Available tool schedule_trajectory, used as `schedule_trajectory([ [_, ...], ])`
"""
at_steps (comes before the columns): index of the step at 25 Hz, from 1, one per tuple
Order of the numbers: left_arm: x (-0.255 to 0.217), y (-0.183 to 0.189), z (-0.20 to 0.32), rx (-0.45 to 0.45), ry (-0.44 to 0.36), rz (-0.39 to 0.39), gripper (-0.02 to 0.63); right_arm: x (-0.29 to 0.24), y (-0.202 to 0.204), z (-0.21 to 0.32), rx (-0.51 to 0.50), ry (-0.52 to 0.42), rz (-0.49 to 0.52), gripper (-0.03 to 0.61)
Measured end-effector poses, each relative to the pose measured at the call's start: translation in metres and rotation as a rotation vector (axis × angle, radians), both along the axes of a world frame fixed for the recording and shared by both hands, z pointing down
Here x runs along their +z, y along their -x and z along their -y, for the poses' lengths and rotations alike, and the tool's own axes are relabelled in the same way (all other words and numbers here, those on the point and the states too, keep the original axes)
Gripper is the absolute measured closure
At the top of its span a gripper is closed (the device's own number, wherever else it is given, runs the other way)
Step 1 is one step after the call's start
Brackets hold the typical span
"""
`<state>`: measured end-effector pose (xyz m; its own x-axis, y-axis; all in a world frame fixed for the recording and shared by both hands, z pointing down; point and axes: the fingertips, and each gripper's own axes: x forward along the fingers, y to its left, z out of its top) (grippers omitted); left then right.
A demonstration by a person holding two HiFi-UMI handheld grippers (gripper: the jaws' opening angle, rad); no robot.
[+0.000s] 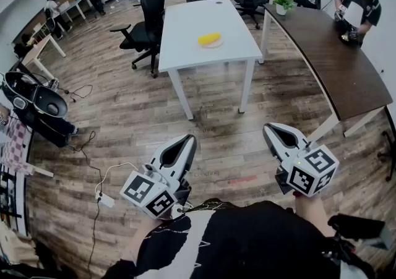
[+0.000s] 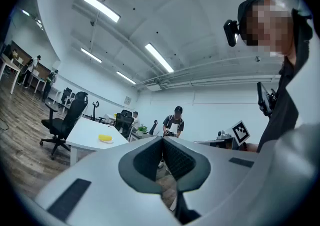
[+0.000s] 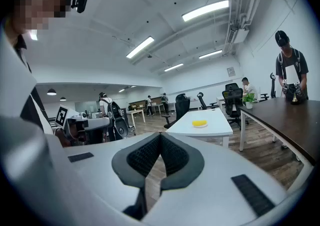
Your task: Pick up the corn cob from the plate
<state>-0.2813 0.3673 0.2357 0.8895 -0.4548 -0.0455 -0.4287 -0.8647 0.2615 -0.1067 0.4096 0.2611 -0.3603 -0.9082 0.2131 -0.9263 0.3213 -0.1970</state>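
Left tongs (image 1: 188, 139) and right tongs (image 1: 270, 128) clenched empty, open floor (image 1: 224, 124) between them and the table (image 1: 210, 56) edge.

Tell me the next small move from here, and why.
Probably walk forward toward the white table. The corn cob lies on its plate there, far ahead of the left tongs and right tongs. Both are shut and empty, so neither can reach or grasp it from this spot.
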Motion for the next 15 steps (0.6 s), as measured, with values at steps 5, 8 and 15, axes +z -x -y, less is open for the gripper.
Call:
schedule_trajectory([
  [5,0.001,0.004,0.0,0.003,-0.005,-0.001,0.598,0.002,0.004,0.001,0.0,0.004,-0.004,0.563],
  [8,0.0,0.007,0.001,0.002,-0.007,-0.002,0.598,0.001,0.007,0.002,0.001,0.004,-0.008,0.563],
  [15,-0.001,0.02,0.009,0.004,-0.011,-0.008,0.598,-0.002,0.017,0.01,0.019,0.005,-0.003,0.563],
])
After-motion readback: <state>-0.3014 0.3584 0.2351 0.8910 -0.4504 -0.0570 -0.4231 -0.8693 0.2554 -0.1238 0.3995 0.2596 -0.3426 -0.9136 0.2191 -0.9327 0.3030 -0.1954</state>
